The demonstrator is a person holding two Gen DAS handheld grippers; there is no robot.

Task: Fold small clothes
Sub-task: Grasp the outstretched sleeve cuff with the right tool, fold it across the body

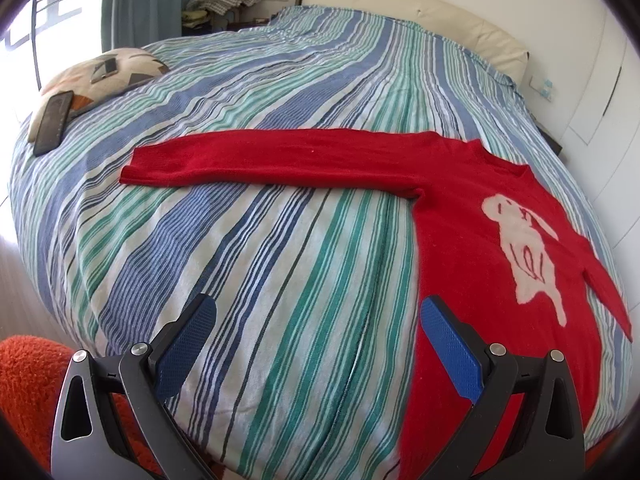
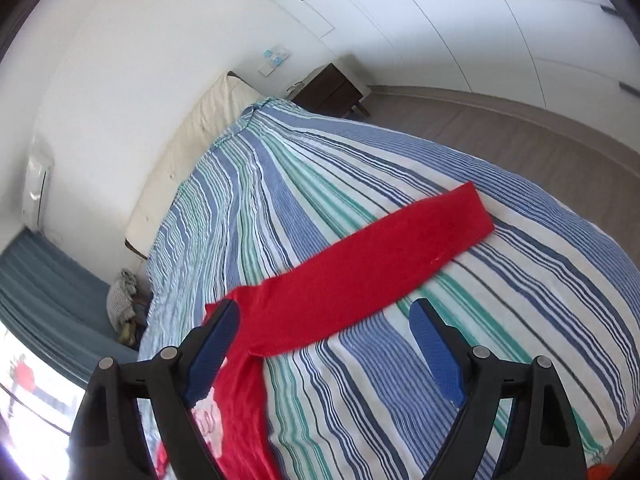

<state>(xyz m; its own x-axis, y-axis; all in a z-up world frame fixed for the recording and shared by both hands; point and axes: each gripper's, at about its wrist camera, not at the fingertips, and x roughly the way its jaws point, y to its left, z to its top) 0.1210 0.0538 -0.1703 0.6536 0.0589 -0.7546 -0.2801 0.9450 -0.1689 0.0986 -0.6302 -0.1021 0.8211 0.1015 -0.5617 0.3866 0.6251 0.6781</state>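
A small red sweater with a pale animal figure on its front lies flat on the striped bed cover. Its left sleeve stretches out straight to the left. My left gripper is open and empty, above the cover beside the sweater's lower left edge. In the right wrist view the other sleeve lies stretched out to the upper right on the cover. My right gripper is open and empty, hovering over that sleeve near the armpit.
A patterned cushion with two phones on it lies at the bed's far left. A cream headboard stands behind. An orange fuzzy fabric lies at the near left. A dark nightstand stands by the wall.
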